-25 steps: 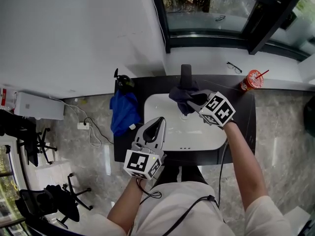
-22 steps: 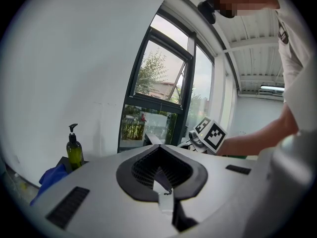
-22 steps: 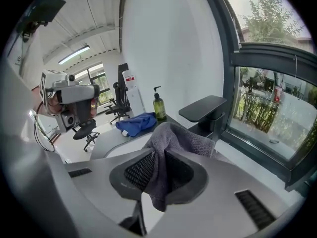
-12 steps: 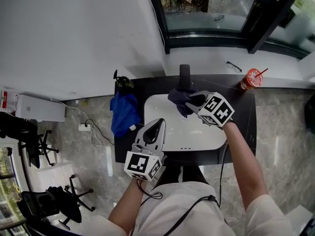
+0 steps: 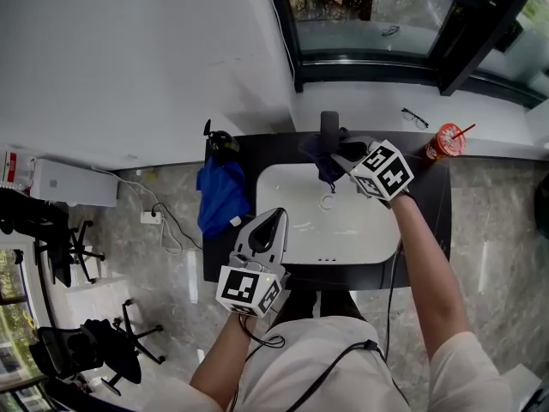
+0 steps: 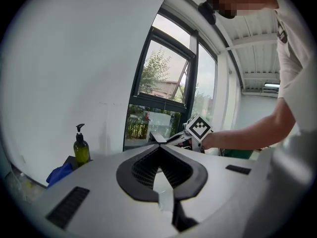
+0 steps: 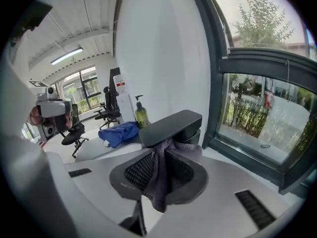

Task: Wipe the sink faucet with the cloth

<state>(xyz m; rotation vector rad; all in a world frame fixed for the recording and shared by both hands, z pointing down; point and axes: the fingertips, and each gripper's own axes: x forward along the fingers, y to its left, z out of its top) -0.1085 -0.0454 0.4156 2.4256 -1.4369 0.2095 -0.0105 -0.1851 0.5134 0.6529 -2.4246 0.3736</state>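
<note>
The dark faucet [image 5: 329, 127] stands at the back of the white sink [image 5: 343, 230]; in the right gripper view its flat black spout [image 7: 171, 127] is just past the jaws. My right gripper [image 5: 343, 156] is shut on a dark grey-purple cloth [image 5: 324, 165], which hangs from the jaws and lies against the faucet's front. In that gripper's own view the cloth [image 7: 161, 177] is bunched between the pads, just under the spout. My left gripper [image 5: 278, 214] hovers over the sink's front left rim, shut with nothing in it.
A blue rag [image 5: 221, 197] and a green soap bottle [image 5: 219, 142] sit on the dark counter left of the sink. A red cup with a straw [image 5: 444, 141] stands at the counter's right end, glasses [image 5: 416, 117] lie on the sill. The window is close behind the faucet.
My right gripper has carried the cloth back from over the basin to the faucet. The left gripper has stayed where it was.
</note>
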